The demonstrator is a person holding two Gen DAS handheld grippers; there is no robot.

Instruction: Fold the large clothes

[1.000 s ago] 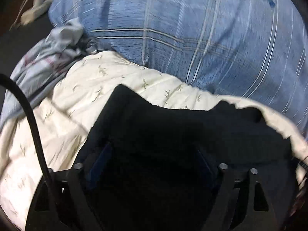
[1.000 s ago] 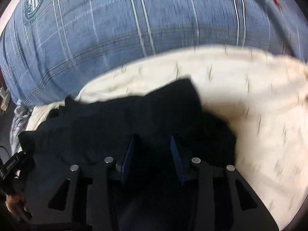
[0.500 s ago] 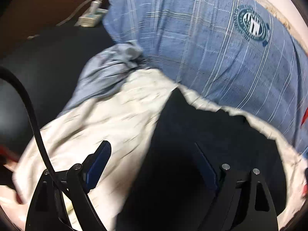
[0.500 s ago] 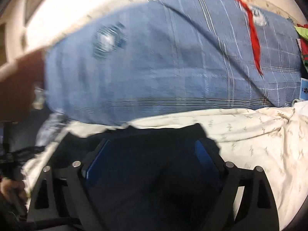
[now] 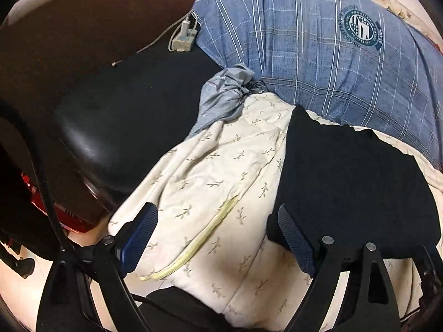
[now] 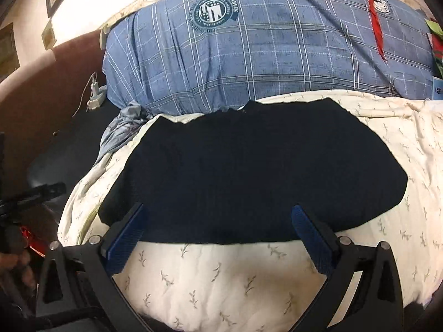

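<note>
Your right gripper (image 6: 218, 238) has just been opening and its jaws stand wide, nothing between them; the dark garment (image 6: 249, 171) lies flat just ahead on the cream quilt (image 6: 221, 276). Your left gripper (image 5: 218, 238) is spread too (empty), the garment by its right finger.

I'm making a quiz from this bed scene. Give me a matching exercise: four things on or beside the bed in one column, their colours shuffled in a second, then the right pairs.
Things:
1. folded garment
2. big pillow
3. quilt
4. power strip

Colours:
A. white
B. cream with small leaf sprigs
C. black
D. blue plaid with a round badge

Pairs: 1-C, 2-D, 3-B, 4-A
</note>
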